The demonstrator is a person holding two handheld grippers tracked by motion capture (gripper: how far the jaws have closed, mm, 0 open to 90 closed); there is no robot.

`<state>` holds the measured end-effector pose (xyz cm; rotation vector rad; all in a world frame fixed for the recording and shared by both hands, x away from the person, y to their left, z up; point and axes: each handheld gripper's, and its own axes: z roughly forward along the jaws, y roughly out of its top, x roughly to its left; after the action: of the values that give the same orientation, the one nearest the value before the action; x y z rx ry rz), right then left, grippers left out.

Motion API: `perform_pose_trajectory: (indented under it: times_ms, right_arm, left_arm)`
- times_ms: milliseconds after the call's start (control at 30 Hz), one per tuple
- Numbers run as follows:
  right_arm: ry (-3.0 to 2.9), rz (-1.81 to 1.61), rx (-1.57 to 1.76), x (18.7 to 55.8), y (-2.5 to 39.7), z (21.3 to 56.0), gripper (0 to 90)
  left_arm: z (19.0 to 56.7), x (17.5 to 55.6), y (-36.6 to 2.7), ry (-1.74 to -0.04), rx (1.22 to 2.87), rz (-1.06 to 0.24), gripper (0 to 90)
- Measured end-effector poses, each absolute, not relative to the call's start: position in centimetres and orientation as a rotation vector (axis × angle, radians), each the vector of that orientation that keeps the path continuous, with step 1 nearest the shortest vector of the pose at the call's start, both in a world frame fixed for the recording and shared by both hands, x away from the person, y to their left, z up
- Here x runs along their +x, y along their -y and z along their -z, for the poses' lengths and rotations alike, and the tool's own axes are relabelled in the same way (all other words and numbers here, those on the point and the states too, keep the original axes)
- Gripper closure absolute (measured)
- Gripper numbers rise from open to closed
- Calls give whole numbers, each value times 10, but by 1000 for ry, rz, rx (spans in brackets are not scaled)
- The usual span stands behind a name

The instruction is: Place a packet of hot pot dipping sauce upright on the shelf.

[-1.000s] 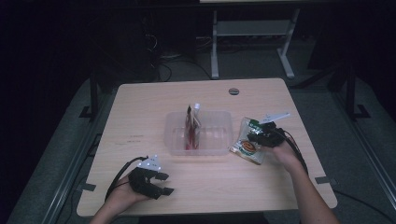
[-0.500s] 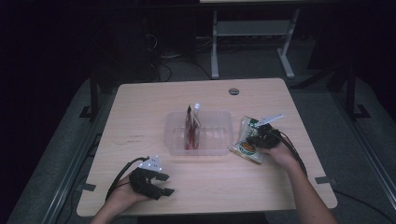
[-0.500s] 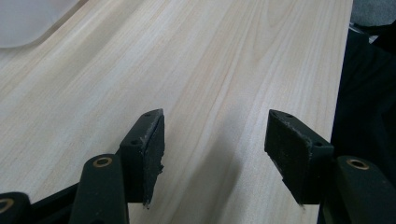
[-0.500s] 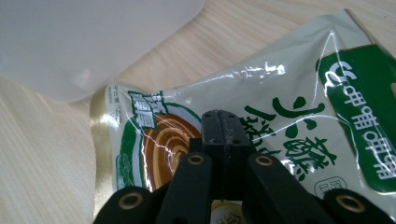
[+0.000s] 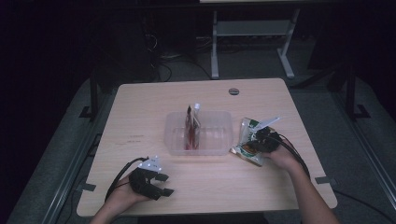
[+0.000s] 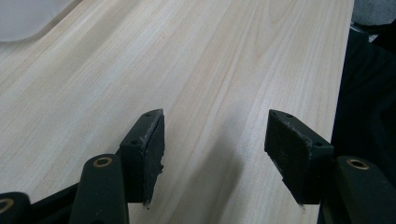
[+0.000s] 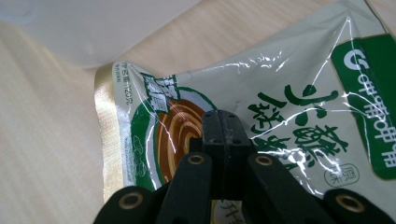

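The right gripper (image 7: 221, 122) was clenched, its two black jaws pressed together over the glossy green-and-cream foil snack packet (image 7: 280, 107); whether a fold of the film was caught between them could not be told. The packet lay flat under and ahead of that gripper on the pale wood-grain worktop (image 5: 140, 116). Just beyond the packet's far edge stood the clear rectangular plastic tub (image 5: 219, 135), with a slim red-and-white sachet (image 5: 192, 126) upright inside it. The left gripper (image 6: 215, 140) was released, jaws wide apart above bare worktop, well apart from the tub. Past the worktop's far edge the room was dark, with a grey metal stand (image 5: 252, 32) on the floor.
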<state>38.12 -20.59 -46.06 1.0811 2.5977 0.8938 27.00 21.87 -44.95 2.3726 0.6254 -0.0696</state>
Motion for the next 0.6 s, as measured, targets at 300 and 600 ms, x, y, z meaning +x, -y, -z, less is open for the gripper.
perform_pose_trajectory:
  times_ms: [300,600]
  right_arm:
    - [-2667,-882,1032,360,205,458,900]
    - [-2733,-881,936,330,201,457,900]
  left_arm:
    - [449,270,-219,-627,2374,71,376]
    - [450,270,-219,-630,2374,71,376]
